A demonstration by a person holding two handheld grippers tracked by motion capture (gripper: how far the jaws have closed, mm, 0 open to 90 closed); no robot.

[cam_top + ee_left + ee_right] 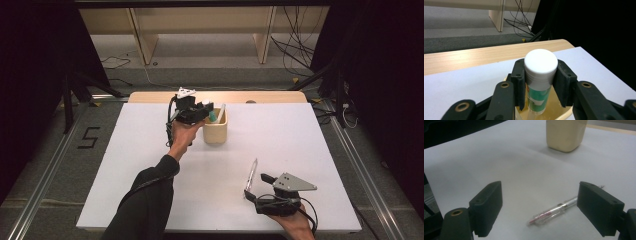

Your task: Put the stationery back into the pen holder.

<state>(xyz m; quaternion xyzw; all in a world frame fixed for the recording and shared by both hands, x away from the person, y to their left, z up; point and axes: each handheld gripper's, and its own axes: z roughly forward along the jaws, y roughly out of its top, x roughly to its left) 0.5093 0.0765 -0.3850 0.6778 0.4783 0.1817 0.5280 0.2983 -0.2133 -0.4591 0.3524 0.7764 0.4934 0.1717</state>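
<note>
Glue stick [539,82] clamped upright between your left gripper's [202,111] pads, over the beige cup [216,131] near the desk's far edge, your right gripper [539,207] spread open around the pen [554,211].

- This looks like a lab or test room set up for recording, not a home.
- A table [150,210] with a plain white top stands on grey carpet [45,165], bare of any household clutter.
- Metal rails [37,200] run along the floor at 9 and 3 o'clock.
- Loose black cables [295,42] trail over the floor at 1 o'clock.
- Bare wooden shelving [200,25] stands at 12 o'clock.
- A "5" [89,137] is marked on the carpet at 9 o'clock.
- Black curtains [380,75] close off both sides.
</note>
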